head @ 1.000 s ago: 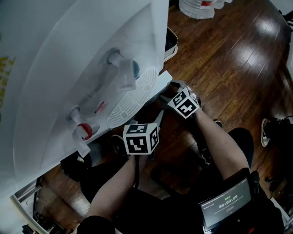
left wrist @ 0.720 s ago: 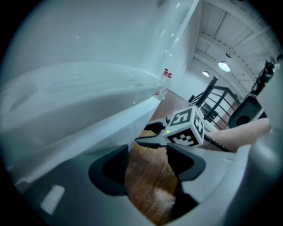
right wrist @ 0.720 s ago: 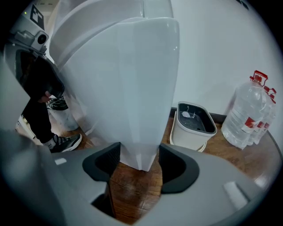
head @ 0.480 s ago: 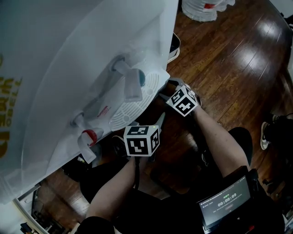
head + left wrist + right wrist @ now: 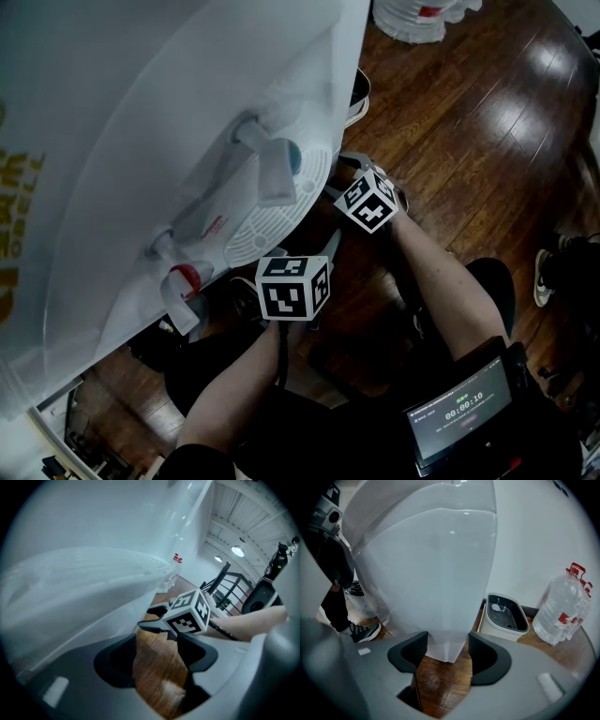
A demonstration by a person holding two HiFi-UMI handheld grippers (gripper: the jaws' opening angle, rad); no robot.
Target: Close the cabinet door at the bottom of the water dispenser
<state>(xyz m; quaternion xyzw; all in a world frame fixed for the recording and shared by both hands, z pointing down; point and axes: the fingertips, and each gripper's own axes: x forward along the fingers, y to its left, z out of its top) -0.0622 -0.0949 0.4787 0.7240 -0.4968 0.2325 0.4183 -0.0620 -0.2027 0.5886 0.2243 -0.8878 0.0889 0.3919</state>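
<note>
Left tool (image 5: 157, 656): spread, nothing pinched, only wooden floor (image 5: 154, 667) in the gap. Held low beside the white water dispenser (image 5: 141, 141), under the drip tray (image 5: 272, 211). Right tool (image 5: 446, 651): spread too, aimed at the dispenser's foot. Cabinet door (image 5: 445, 620): white panel straight ahead of the right tool, lower corner framed in the gap between the jaws, just above the floor. Contact with the pads not clear. Ajar or flush: can't tell. Off to the right: white bin (image 5: 504, 616) against the wall, water bottles (image 5: 562, 606) beside it. From the head view: right tool ahead of the left, near the tray's edge.
</note>
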